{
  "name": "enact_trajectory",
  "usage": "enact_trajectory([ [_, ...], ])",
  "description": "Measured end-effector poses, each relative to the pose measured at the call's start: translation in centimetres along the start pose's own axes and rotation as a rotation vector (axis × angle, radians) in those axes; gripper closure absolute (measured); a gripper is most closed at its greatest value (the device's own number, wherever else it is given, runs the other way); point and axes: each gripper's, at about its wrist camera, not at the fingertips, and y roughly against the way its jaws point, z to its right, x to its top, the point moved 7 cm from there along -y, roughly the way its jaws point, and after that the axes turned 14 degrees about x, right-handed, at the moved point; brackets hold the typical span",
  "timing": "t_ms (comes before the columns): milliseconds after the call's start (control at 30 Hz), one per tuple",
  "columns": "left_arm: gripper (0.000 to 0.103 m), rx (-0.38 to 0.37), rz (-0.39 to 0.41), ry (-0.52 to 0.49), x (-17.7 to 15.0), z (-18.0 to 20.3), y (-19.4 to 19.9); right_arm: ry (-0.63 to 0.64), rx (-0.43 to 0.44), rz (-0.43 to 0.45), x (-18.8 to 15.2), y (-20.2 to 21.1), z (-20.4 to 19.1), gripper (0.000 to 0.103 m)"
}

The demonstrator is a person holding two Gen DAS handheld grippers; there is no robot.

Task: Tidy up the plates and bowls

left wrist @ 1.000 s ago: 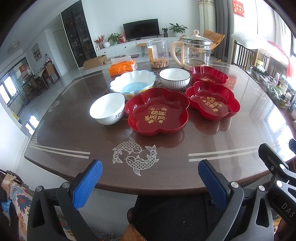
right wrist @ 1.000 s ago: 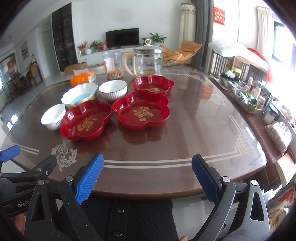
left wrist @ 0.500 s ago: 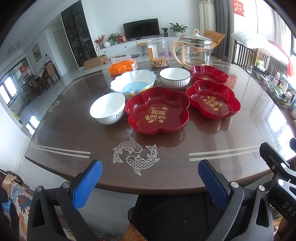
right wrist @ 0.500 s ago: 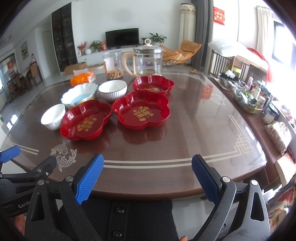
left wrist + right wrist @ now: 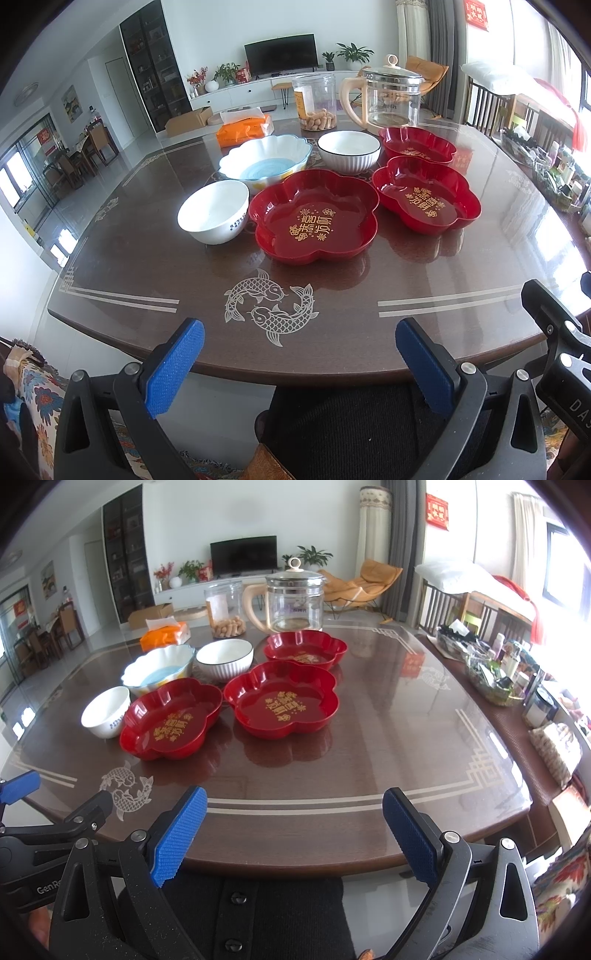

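Task looks unstarted, judging by the layout. Nothing is stacked or nested. Three red flower-shaped plates lie apart on the brown table: the near plate beside the small white bowl, the middle plate to its right, the far plate just in front of the glass kettle.

Three bowls also stand singly: the small white one, a scalloped bowl with blue inside, and a ribbed white bowl with a dark rim.

All sorting remains: likely plates into one pile, bowls into another.

Left gripper hovers off the near table edge, blue pads wide apart, holding nothing. Right gripper is the same: jaws spread, empty, short of the table.

Writing:
- Gold Chinese characters with small blossoms on each red plate's floor; not read with confidence.
- "GenRo…" cut off on the gripper body seen low left in the right wrist view.
- "DAS…" cut off on the gripper body low right in the left wrist view.
- Small dark-blue marks on the small white bowl's side, illegible.
- Faint purple print on the kettle, illegible.
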Motion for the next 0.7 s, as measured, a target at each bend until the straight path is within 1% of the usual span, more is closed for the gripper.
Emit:
enact_trajectory([
  [200, 0.000, -0.021, -0.067, -0.011, -0.9, 0.3, -1.2, 0.005, 0.000, 0.000, -0.1, 0.0, 0.1, 0.006],
  [333, 0.000, -0.020, -0.080, -0.007, -1.1, 0.1, -1.6, 0.003, 0.006, -0.007, -0.2, -0.1, 0.2, 0.006],
  [467, 0.000, -0.025, -0.096, 0.020, -0.8, -0.6, -2.2, -0.002, 0.028, -0.017, -0.4, -0.4, 0.1, 0.006],
  [533, 0.000, -0.026, -0.102, 0.041, -0.6, -1.4, -2.7, 0.003, 0.057, -0.023, -0.4, -0.5, -0.2, 0.006],
  [600, 0.000, -0.028, -0.111, 0.067, -0.2, -2.5, -3.3, 0.019, 0.111, -0.030, -0.1, -0.6, -0.7, 0.006],
  [633, 0.000, -0.035, -0.115, 0.086, 0.0, -3.1, -3.6, 0.032, 0.148, -0.028, 0.2, -0.7, -0.9, 0.006],
  [700, 0.000, -0.061, -0.132, 0.135, 0.6, -4.3, -4.6, 0.072, 0.258, -0.005, 1.8, -0.9, -1.6, 0.006],
])
